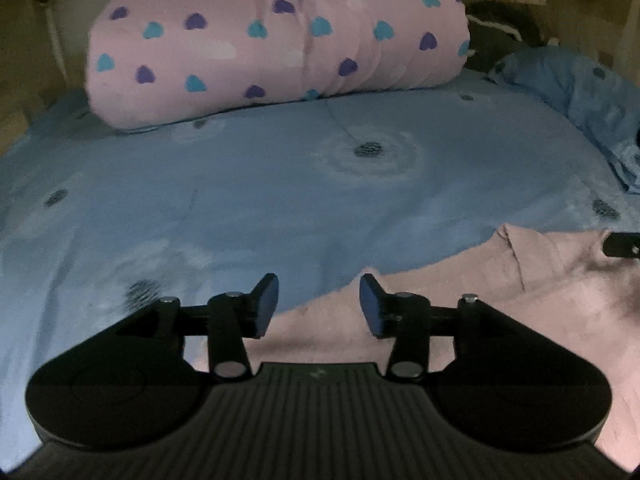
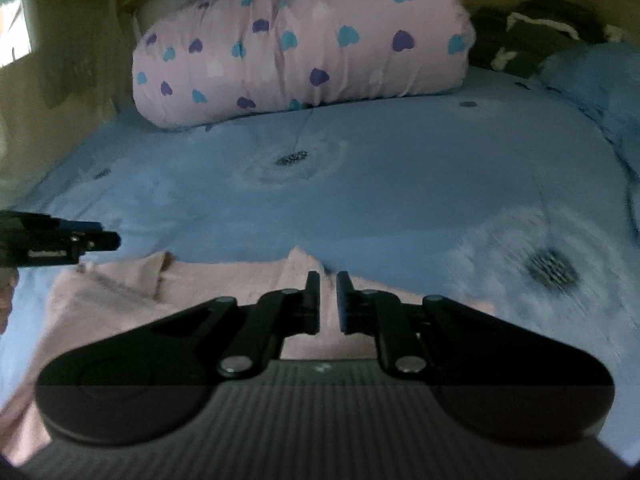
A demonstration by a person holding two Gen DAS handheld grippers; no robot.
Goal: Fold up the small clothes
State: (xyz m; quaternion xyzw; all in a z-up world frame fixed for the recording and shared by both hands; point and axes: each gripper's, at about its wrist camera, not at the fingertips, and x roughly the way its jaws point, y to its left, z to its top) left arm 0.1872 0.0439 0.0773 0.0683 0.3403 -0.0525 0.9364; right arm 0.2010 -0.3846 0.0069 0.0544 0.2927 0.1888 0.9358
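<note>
Lying nearest: a pale pink garment (image 1: pixel 460 304) spread on the blue bed cover, at the near edge of the bed, its far hem ragged and one seam ridge running across it.
Left gripper (image 1: pixel 319 305): its fingers stand well apart with nothing between them; the pink garment lies under and beyond the right-hand finger (image 1: pixel 370 306), while the left-hand one sits over bare blue cover. Whether the tips touch the cloth I cannot tell.
Right gripper (image 2: pixel 328 302): the fingers (image 2: pixel 313 300) are drawn nearly together, only a thin gap between them, set on a raised peak of the pink garment's (image 2: pixel 200 300) far edge. The cloth rises into that gap, so they appear to pinch it, though the contact itself is hard to make out.
Each gripper in the other's view: the right gripper (image 1: pixel 622 244) shows as a dark tip at the right edge of the left view, over the garment; the left gripper (image 2: pixel 60 240) shows at the left edge of the right view, just beyond the garment's far left corner.
Bed cover (image 1: pixel 280 200): light blue with pale dandelion-like rings and dark dotted centres, filling the middle of the bed beyond the garment.
Far side of the bed: a rolled pink quilt (image 1: pixel 280 40) with purple and teal hearts lies across the head end, resting on the blue cover.
Far right corner: a bunched blue blanket (image 1: pixel 580 88) and, behind it, a dark bundle (image 2: pixel 532 36) with white trim.
</note>
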